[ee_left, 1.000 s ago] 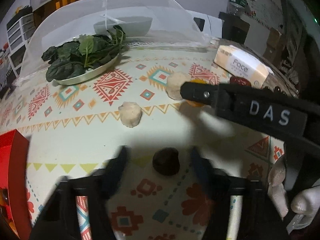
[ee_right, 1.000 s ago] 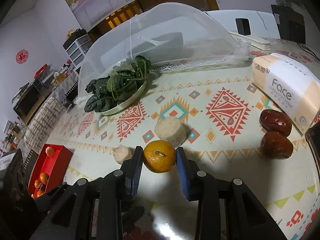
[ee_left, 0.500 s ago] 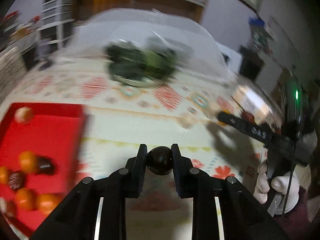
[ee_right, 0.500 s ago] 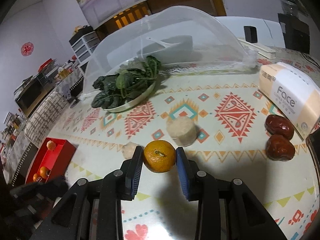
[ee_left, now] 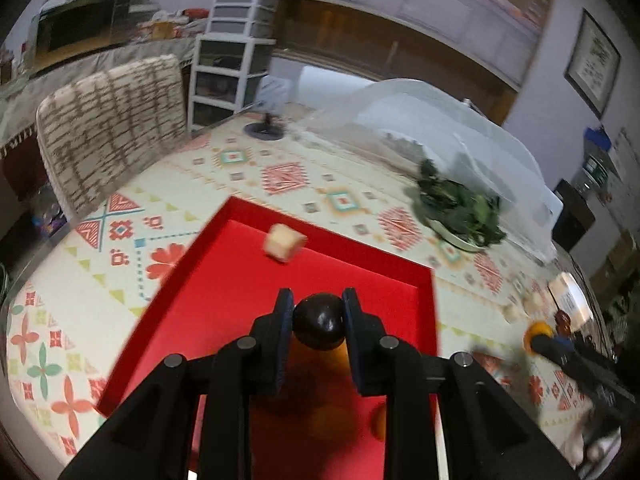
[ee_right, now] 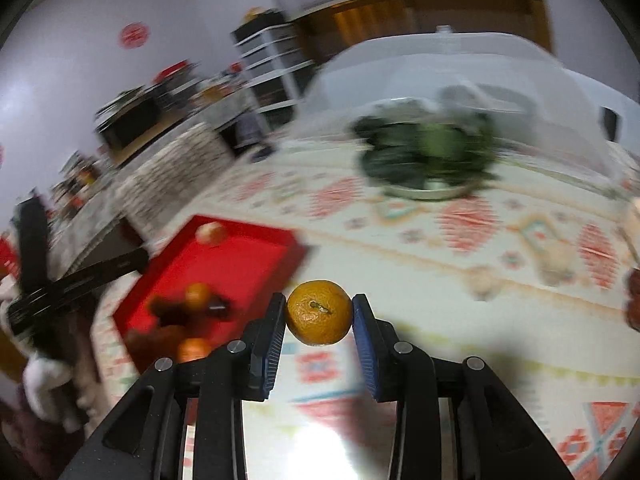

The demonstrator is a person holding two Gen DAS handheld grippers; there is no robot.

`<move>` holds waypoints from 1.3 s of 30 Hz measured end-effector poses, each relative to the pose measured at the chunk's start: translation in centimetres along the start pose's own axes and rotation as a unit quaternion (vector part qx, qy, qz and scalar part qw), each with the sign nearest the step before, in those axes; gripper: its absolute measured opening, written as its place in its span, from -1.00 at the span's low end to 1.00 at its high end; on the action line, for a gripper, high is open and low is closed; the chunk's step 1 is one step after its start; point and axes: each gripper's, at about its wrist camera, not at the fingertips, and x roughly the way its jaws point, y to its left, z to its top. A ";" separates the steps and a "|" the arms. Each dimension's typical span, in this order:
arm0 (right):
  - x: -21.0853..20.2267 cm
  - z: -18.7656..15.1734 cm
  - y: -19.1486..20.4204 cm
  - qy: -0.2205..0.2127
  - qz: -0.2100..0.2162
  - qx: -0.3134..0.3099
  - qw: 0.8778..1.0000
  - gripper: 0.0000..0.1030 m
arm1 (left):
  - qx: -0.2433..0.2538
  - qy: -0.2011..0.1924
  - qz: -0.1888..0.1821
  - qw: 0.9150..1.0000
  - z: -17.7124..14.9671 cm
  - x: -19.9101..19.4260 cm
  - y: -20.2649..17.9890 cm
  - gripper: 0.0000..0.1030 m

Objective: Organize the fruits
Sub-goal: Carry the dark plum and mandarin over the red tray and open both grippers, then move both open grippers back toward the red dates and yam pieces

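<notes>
My left gripper is shut on a dark brown round fruit and holds it above the red tray. A pale fruit lies at the tray's far end. My right gripper is shut on an orange mandarin, held above the patterned tablecloth, right of the red tray. That tray holds mandarins and dark fruits at its near end. The right gripper with its mandarin also shows in the left wrist view.
A plate of green leaves stands beside a clear dome cover at the back. Pale lumps and dark red fruits lie at the right. A chair stands at the table's left edge.
My left gripper has closed on the dark fruit, lifted it and swung left over the red tray. My right gripper has lifted the mandarin and moved left toward the tray.
</notes>
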 end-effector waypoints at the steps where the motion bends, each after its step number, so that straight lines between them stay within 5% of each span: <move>1: 0.8 0.1 1.7 0.008 0.014 -0.008 1.000 -0.30 | -0.005 0.005 0.003 1.000 0.3 0.5 0.8 -0.54; 11: 7.4 -0.8 10.4 0.069 0.063 -0.059 0.994 -0.30 | -0.042 0.028 0.000 0.999 0.9 3.2 5.0 -0.50; 15: 9.2 -0.5 12.0 0.078 0.069 -0.066 0.992 -0.30 | -0.056 0.023 -0.006 0.998 1.1 2.8 5.7 0.08; 24: 11.4 0.9 13.4 0.067 0.063 -0.068 0.993 -0.25 | -0.066 -0.013 0.000 0.998 1.2 -0.4 6.3 0.26; 29: 11.0 1.4 13.7 0.044 0.054 -0.077 0.995 0.09 | -0.059 -0.043 -0.004 0.997 1.2 -2.7 5.7 0.39; 39: 8.0 1.6 10.9 0.021 0.036 -0.046 0.998 0.12 | -0.042 -0.060 -0.015 0.997 0.5 -4.9 3.6 0.40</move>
